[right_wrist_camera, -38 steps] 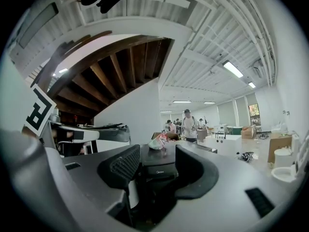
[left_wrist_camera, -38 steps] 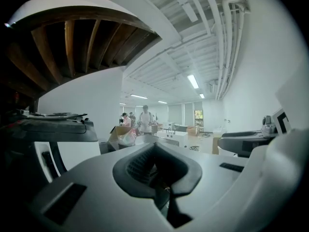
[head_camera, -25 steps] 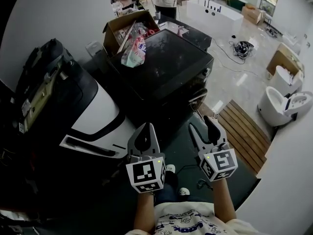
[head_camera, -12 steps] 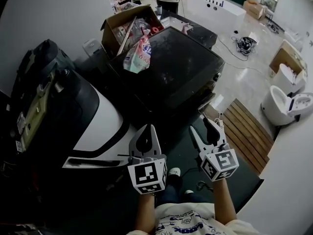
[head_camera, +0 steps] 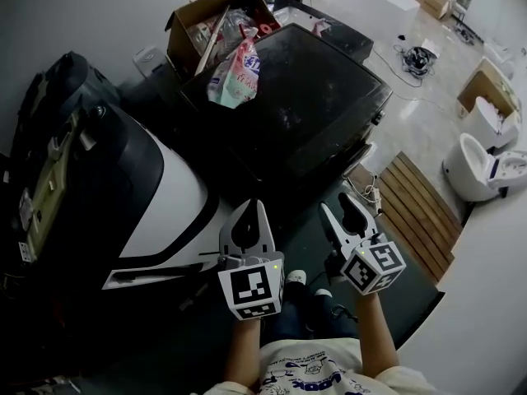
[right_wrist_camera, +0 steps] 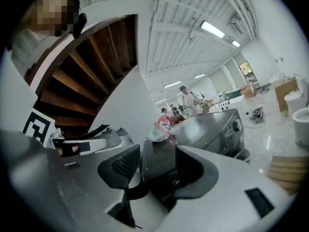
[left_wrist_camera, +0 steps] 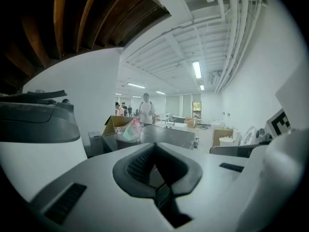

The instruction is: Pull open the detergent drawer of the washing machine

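The black washing machine (head_camera: 305, 97) stands ahead of me, its front panel with a round knob (right_wrist_camera: 236, 124) turned to the right. I cannot make out the detergent drawer on that panel. My left gripper (head_camera: 247, 214) hovers short of the machine's near corner, jaws shut on nothing; in the left gripper view the left gripper (left_wrist_camera: 154, 146) shows its tips meeting. My right gripper (head_camera: 340, 208) hangs beside it, nearer the front panel, jaws open and empty. In the right gripper view the right gripper (right_wrist_camera: 157, 166) frames the washing machine (right_wrist_camera: 203, 129) between its pads, apart from it.
A pink and white bag (head_camera: 235, 72) lies on the machine's lid, a cardboard box (head_camera: 206, 27) behind it. A big white and black appliance (head_camera: 165, 196) stands close on the left. A wooden slat platform (head_camera: 416, 204) and a toilet (head_camera: 486, 167) sit on the right.
My view has moved forward, so the washing machine fills more of the picture. Both grippers stay at about the same place, and the right one has tilted slightly.
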The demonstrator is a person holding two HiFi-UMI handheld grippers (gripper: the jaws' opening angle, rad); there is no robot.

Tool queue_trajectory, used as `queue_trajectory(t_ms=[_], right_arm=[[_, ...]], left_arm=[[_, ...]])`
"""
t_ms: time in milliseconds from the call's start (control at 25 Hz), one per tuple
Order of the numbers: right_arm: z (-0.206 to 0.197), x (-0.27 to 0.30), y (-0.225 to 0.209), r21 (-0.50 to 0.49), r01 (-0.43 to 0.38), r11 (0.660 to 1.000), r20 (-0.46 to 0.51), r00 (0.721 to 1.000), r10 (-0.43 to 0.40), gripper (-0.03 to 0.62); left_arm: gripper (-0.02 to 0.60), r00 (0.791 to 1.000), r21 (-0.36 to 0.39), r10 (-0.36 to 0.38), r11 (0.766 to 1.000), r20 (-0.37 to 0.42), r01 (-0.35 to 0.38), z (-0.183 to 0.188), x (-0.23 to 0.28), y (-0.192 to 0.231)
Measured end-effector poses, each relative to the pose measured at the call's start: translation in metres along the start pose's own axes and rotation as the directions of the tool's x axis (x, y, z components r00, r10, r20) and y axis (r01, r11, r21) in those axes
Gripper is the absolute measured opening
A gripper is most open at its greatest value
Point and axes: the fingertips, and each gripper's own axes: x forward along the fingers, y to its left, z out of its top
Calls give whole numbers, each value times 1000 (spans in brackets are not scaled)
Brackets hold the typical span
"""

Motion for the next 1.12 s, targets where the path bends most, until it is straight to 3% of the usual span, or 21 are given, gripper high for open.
queue_trajectory(t_ms=[360,640,920,1120], right_arm=[[-37,18,-15,215,-75,974,-24,996,82,227],[-67,28,-28,422,-162,892,16,985,171,227],[-93,39,-50,535,-191,823,55,980,191,227],[-115,49,-67,576,-170,800,37,982,183,227]], left_arm=[[14,999,8,39,999,-16,-39,-23,11,2],[14,997,5,59,998,-41,-59,-52,20,-5],[14,996,-21,72,997,-56,-73,-80,37,-12],[14,995,-65,91,993,-37,-94,-95,47,-12]])
